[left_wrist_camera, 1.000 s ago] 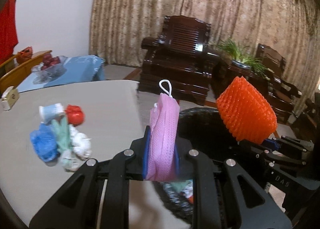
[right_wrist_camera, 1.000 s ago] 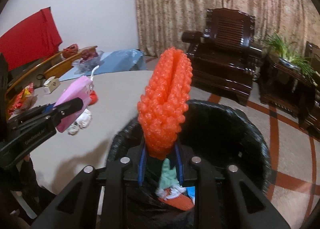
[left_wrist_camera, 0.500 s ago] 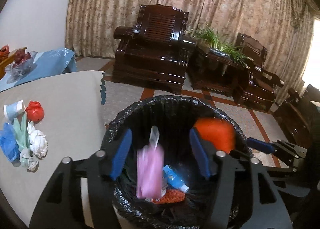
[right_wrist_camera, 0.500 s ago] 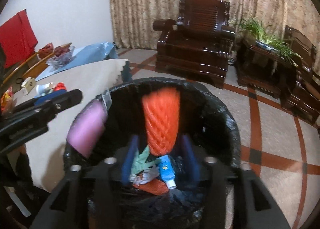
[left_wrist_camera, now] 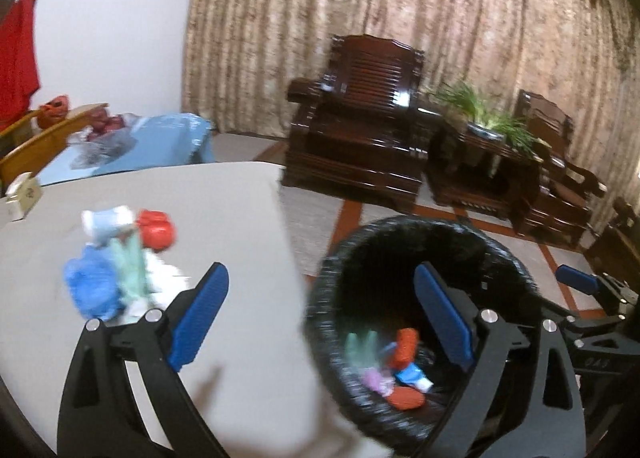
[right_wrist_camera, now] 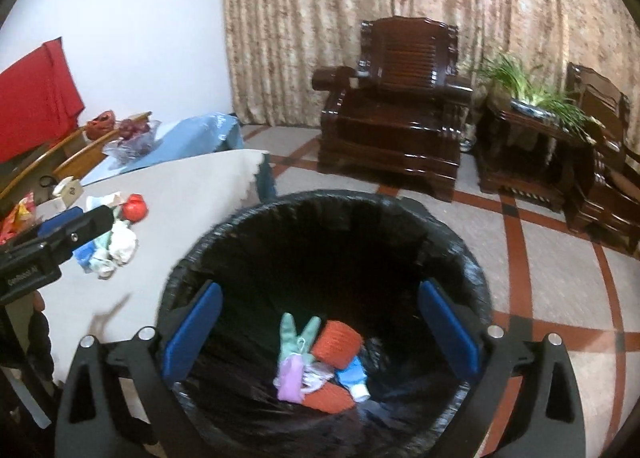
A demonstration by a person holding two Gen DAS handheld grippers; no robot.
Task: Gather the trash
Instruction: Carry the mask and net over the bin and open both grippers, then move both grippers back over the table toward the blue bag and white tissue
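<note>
A black-lined trash bin (right_wrist_camera: pixel 460 250) stands by the table edge; it also shows in the left wrist view (left_wrist_camera: pixel 508 254). Inside lie an orange foam net (right_wrist_camera: pixel 337 339), a pink pouch (right_wrist_camera: pixel 290 373), a green glove (right_wrist_camera: pixel 294 334) and a small blue bottle (right_wrist_camera: pixel 354 374). My right gripper (right_wrist_camera: pixel 320 330) is open and empty above the bin. My left gripper (left_wrist_camera: pixel 320 314) is open and empty, straddling the table edge and the bin rim. A pile of trash (left_wrist_camera: pixel 116 258) lies on the beige table (left_wrist_camera: pixel 220 209): a red wad (left_wrist_camera: pixel 157 230), a blue wad (left_wrist_camera: pixel 92 290), green and white pieces.
Dark wooden armchairs (right_wrist_camera: pixel 400 113) and a side table with a plant (right_wrist_camera: pixel 532 113) stand beyond the bin on a tiled floor. A small box (left_wrist_camera: pixel 24 193) sits at the table's far left. A blue-covered table with a bag of fruit (right_wrist_camera: pixel 132 137) stands behind.
Both grippers opened over the bin. The pink pouch and the orange foam net dropped into it. The left gripper has since swung left toward the table.
</note>
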